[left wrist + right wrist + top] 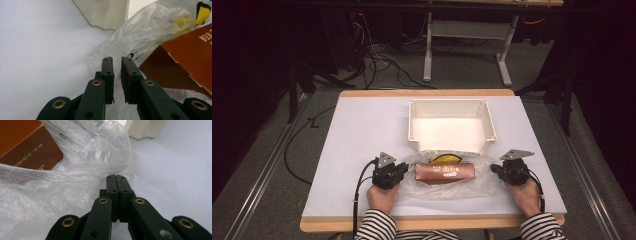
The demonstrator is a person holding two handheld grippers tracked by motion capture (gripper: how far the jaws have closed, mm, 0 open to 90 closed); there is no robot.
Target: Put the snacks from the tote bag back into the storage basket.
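Observation:
A clear plastic bag [477, 186] lies on the white table [362, 130], in front of the white bin [412, 122]. Inside it are a brown carton [445, 172] and a yellow item [445, 158]. My left gripper [404, 168] is at the bag's left end. Its jaws [117, 72] stand a narrow gap apart, with bag film [140, 37] at the tips and the carton [190, 60] just beyond. My right gripper [493, 169] is at the bag's right end. It [116, 185] is shut on the bag's crumpled edge [100, 167], near the carton's end [32, 152].
The white bin is open-topped, with nothing in it, and stands just behind the bag [107, 12] [145, 128]. Bare table lies left and right of it. Cables [362, 185] trail from the grippers over the near edge. On the floor beyond stand a table frame [467, 45] and more cables.

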